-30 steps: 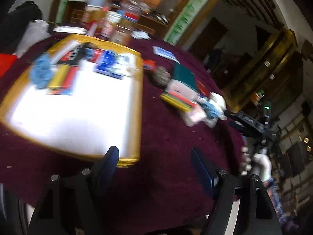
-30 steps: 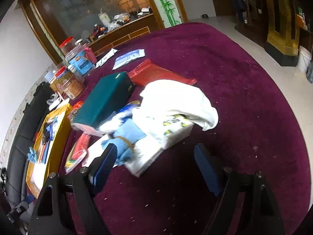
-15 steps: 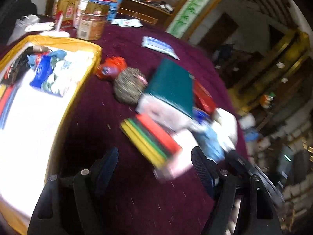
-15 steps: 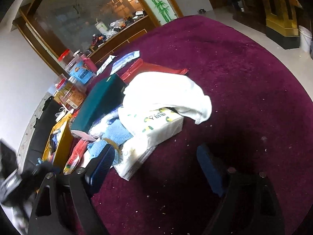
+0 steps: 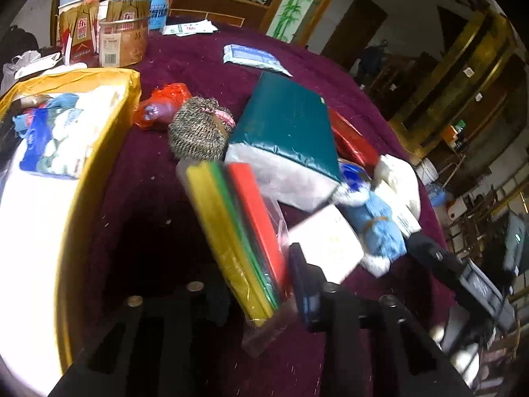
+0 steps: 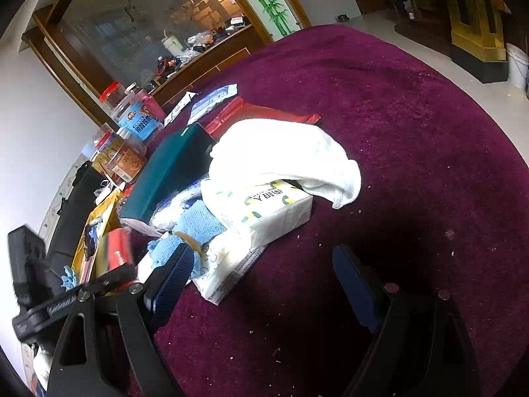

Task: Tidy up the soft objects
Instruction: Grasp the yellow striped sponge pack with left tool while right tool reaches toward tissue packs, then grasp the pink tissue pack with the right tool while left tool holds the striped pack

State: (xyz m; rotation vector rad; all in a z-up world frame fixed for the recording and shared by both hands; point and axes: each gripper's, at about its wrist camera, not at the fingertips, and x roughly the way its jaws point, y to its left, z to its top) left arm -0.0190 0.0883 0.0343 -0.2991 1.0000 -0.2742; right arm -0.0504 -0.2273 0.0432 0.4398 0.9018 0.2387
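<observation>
A round tabletop (image 6: 413, 125) draped in deep purple cloth is being shown, with a wooden sideboard and a bamboo-painted panel behind it. On it, the clear bag of coloured sponges (image 5: 244, 228), yellow, green and red, is being gripped at its near end by the left gripper (image 5: 261, 287), whose jaws have just been closing and are now pressing on the bag from both sides; the bag looks blurred and tilted up off the cloth. Just beyond it, a speckled knitted hat (image 5: 198, 132) is being seen lying beside a red plastic bag (image 5: 165, 102), and a dark green pack (image 5: 291, 132) is being propped on a white pack. To the right of the sponges, a blue cloth (image 5: 380, 228) is being seen lying against a white tissue pack (image 6: 267, 211), over which a white towel (image 6: 284, 155) is being draped. On the left, a yellow-rimmed tray (image 5: 99, 165) is being shown already carrying a blue and white pack and other small items. Jars and boxes are being seen standing at the far edge of the tabletop. The right gripper (image 6: 261, 284) is being held with its jaws spread wide and nothing between them, low above the cloth, its left finger just in front of the blue cloth; whether it touches cannot be told.
</observation>
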